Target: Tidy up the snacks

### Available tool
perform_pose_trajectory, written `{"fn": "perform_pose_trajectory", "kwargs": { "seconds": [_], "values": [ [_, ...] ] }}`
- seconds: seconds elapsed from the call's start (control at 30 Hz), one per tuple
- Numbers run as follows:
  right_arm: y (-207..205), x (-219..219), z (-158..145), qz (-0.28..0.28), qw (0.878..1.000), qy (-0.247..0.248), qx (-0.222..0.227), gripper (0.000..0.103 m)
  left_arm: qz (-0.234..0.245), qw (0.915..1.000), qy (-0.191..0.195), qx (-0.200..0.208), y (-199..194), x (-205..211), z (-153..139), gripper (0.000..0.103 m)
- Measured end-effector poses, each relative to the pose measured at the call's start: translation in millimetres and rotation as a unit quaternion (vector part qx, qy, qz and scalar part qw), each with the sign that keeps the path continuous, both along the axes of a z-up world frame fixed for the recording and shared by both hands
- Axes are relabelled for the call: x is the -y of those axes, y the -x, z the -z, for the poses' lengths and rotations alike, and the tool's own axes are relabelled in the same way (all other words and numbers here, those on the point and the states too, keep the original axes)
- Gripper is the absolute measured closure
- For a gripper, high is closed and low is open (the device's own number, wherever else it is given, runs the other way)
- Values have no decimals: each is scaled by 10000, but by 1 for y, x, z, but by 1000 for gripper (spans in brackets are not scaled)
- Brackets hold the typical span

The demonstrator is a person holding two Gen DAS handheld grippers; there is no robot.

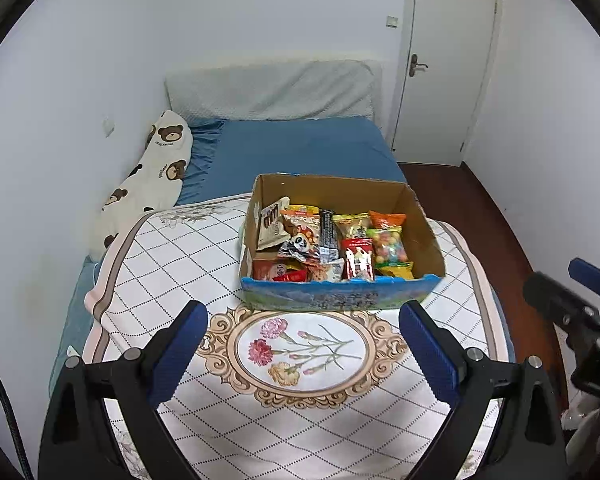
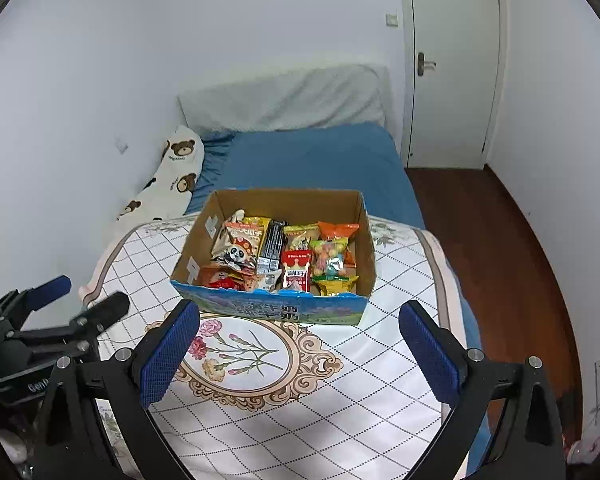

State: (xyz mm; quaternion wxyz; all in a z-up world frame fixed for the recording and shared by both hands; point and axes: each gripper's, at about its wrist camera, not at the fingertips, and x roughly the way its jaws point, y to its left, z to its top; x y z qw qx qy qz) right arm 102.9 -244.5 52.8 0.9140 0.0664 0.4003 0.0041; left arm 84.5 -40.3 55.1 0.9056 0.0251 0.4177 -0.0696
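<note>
An open cardboard box (image 1: 416, 208) (image 2: 360, 216) with a blue printed front sits on a white quilt with a flower medallion (image 1: 304, 348) (image 2: 236, 352). Several snack packets fill the box: a red packet (image 1: 358, 258) (image 2: 297, 270), a bag of coloured candy balls (image 1: 388, 246) (image 2: 330, 258), a panda packet (image 1: 300, 246) (image 2: 236, 256), a long black bar (image 1: 328, 236) (image 2: 272, 246). My left gripper (image 1: 302, 356) hangs open in front of the box, nothing between its blue pads. My right gripper (image 2: 300, 356) is likewise open just short of the box.
The quilt lies on a bed with a blue sheet (image 1: 300, 148), a bear-print pillow (image 1: 156, 172) along the left wall and a grey headboard cushion (image 1: 272, 88). A white door (image 1: 448, 60) and wooden floor (image 2: 500, 248) are to the right.
</note>
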Motion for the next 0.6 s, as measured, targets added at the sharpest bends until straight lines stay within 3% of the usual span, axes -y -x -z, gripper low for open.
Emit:
{"fn": "perform_pose_trajectory", "kwargs": {
  "seconds": [0.3, 0.6],
  "values": [
    [26, -3, -16, 40, 9998, 34, 170, 0, -46, 9999, 44, 135, 15, 1, -8, 3],
    [7, 7, 5, 249, 9996, 97, 105, 0, -267, 9995, -39, 183, -8, 4, 5, 2]
  ]
}}
